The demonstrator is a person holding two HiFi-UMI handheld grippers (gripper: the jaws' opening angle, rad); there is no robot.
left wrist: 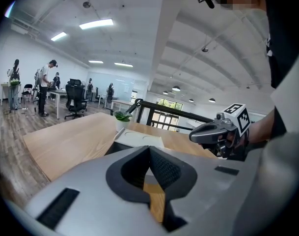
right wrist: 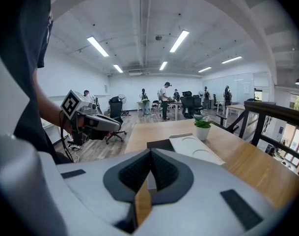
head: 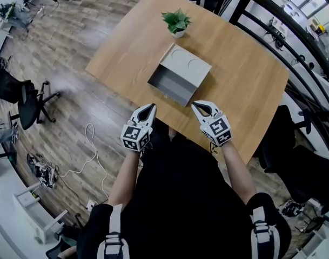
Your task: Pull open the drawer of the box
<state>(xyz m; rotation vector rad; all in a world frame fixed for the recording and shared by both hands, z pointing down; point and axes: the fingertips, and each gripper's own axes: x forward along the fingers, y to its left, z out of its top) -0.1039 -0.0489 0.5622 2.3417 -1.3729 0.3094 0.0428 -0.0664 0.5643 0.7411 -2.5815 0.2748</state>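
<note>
**First:** Grey board or plastic, by the look of it. The box [head: 188,68] sits on the wooden worktop [head: 245,90] just ahead of both hand-held grippers and between their lines of reach. Its drawer [head: 168,85] already stands out on the side facing them, with nothing visible inside.

**Second:** It looks stiff, light and smooth. A pull on the drawer would likely drag the whole box across the worktop unless something steadies the lid. No handle shows, so the front wall of the drawer, the part nearest the tips, seems the place to pinch.

**First:** Neither is gripping anything. The left hand-held gripper [head: 151,108] has its jaws pressed together with nothing between them, and so does the right hand-held gripper [head: 195,106]. Both hang at the near edge of the worktop, close to the drawer front but apart from it.

**Second:** Only the head view shows the drawer's open inside and the two round hollows in the lid. It also shows the plant [head: 176,22] standing beyond the box, away from the tips.

**First:** The gripper views sit too low for that, and each gripper's own body hides most of the drawer. What they add is the closed pads seen up close, the other gripper alongside, and the room beyond, with people standing among office chairs.
</note>
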